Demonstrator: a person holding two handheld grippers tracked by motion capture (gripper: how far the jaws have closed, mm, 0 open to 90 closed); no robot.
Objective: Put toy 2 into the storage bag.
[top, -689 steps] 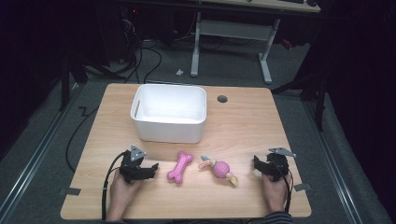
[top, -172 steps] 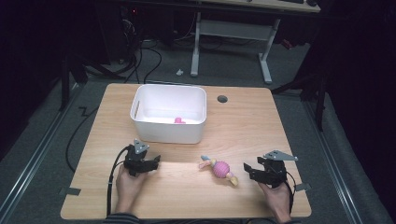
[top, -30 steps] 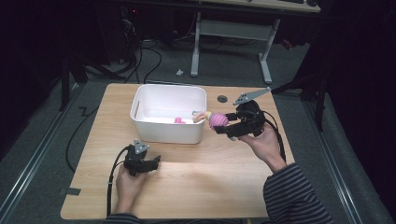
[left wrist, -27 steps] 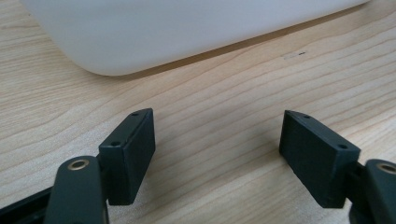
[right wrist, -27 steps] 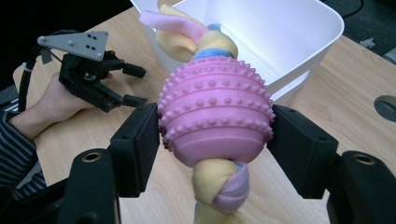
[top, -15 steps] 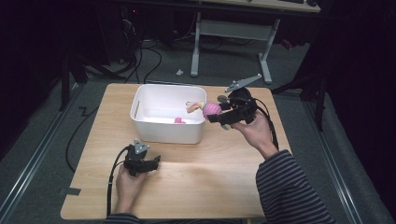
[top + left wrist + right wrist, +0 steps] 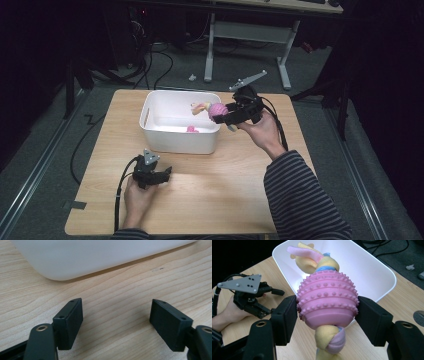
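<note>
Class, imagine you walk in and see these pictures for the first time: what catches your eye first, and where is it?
The pink studded ball toy with its knotted pastel rope stands out, clamped in the right gripper above the near right rim of the white tub. A small pink toy lies inside the tub. The left gripper rests open on the wooden table in front of it.

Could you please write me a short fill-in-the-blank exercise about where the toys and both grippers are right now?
1. The right gripper is shut on the pink ball rope toy, held over the white ____.
2. The left gripper is ____, with nothing between its jaws.
3. A small ____ toy lies inside the tub.

Missing words: tub; open; pink
</note>
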